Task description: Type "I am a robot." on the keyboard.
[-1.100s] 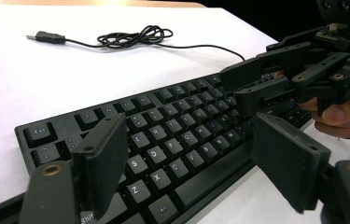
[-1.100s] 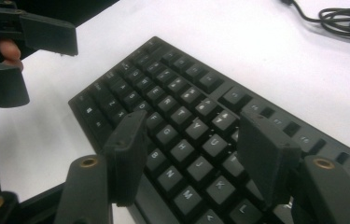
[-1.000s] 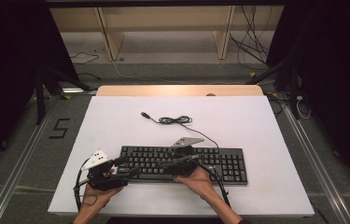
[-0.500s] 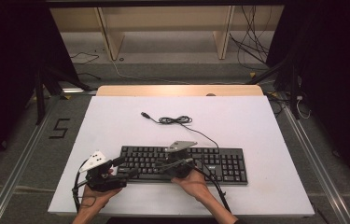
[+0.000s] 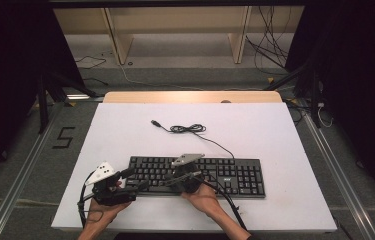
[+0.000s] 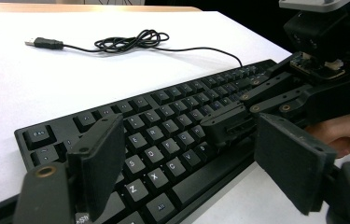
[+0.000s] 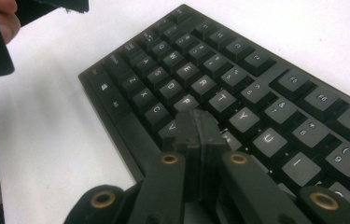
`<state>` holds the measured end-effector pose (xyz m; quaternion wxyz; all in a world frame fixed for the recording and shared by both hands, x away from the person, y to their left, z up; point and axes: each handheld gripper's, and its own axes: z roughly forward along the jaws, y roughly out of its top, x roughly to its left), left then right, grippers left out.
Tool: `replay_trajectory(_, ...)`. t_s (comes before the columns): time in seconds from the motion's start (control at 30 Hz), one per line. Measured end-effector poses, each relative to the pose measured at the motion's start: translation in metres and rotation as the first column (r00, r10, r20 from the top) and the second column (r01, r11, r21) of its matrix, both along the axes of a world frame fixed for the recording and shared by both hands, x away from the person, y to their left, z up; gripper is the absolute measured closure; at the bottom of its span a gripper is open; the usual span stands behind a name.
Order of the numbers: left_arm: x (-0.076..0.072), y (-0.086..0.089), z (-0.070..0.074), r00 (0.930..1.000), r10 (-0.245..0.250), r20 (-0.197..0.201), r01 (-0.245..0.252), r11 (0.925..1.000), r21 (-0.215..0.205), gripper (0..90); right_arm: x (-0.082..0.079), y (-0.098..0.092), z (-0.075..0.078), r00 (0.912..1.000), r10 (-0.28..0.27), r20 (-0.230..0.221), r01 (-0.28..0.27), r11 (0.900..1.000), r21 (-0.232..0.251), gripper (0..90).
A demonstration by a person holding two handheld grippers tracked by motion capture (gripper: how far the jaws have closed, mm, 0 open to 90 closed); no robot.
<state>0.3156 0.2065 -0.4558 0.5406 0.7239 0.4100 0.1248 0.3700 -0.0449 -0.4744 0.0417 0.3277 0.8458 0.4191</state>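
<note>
One black keyboard (image 5: 200, 176), near table (image 5: 275, 130) edge (cable (image 5: 187, 128) behind). R. gripper (image 7: 196, 126): jaws just closed, empty, tips over G/H keys. L. gripper (image 6: 186, 158): jaws wide apart at keyboard's left end, nothing held.

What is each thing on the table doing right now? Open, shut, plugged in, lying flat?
Keyboard: lying flat on the white table, near its front edge.
Keyboard cable: partly bundled in a loose coil, its plug lying free on the table, not plugged in.
Left hand-held gripper: jaws open, straddling the keyboard's left front corner.
Right hand-held gripper: jaws just closed, shut pad to pad with nothing between them, tips over the letter keys.
</note>
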Motion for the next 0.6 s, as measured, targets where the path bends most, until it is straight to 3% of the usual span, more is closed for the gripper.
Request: replay_trajectory(0.6, 0.0003, 0.0001, -0.0003, 1.0, 0.001, 0.0, -0.001, 1.0, 0.005, 24.2, -0.0004, 0.0037, -0.0068, 1.0, 0.004, -0.008, -0.004, 0.999, -0.033, 90.0)
